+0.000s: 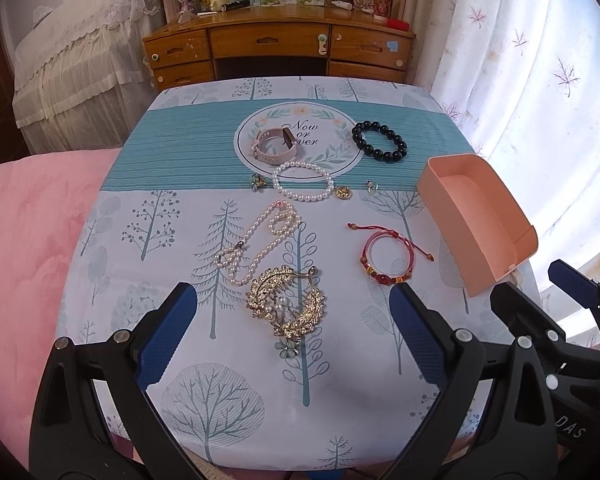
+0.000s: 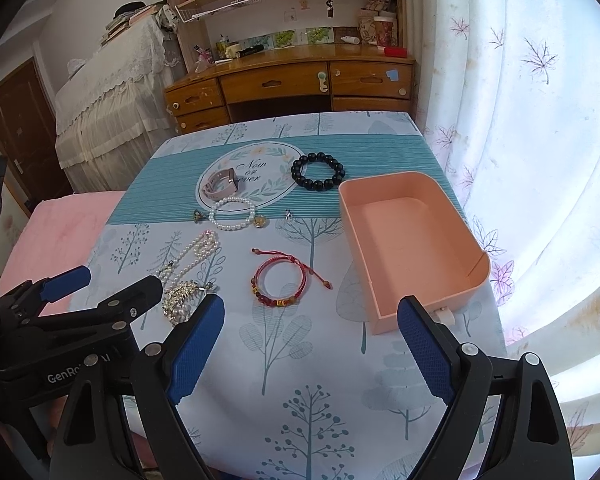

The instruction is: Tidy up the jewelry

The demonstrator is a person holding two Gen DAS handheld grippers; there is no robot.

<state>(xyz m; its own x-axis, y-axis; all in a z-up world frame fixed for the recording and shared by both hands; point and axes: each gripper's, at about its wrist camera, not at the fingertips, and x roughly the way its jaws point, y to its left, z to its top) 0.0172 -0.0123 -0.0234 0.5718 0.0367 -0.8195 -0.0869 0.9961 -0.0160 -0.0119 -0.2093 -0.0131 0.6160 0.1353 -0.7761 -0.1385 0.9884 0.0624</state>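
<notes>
Several bracelets (image 1: 383, 256) beside pink tray (image 1: 485, 236).

Left wrist view: above near table (image 1: 112, 208) edge, facing 12 o'clock toward desk (image 1: 278, 46), tilted down; gold brooch (image 1: 288, 306) close below, pink box (image 1: 476, 220) at 2 o'clock. Right wrist view: set further right, slightly higher; box (image 2: 412, 248) close at 1 o'clock. Both 2 views share tabletop, desk, curtain (image 1: 540, 60).

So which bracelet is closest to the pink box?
The red string bracelet. It lies just left of the pink box, with bare cloth between them; the black bead bracelet also sits near, by the box's far corner.
</notes>
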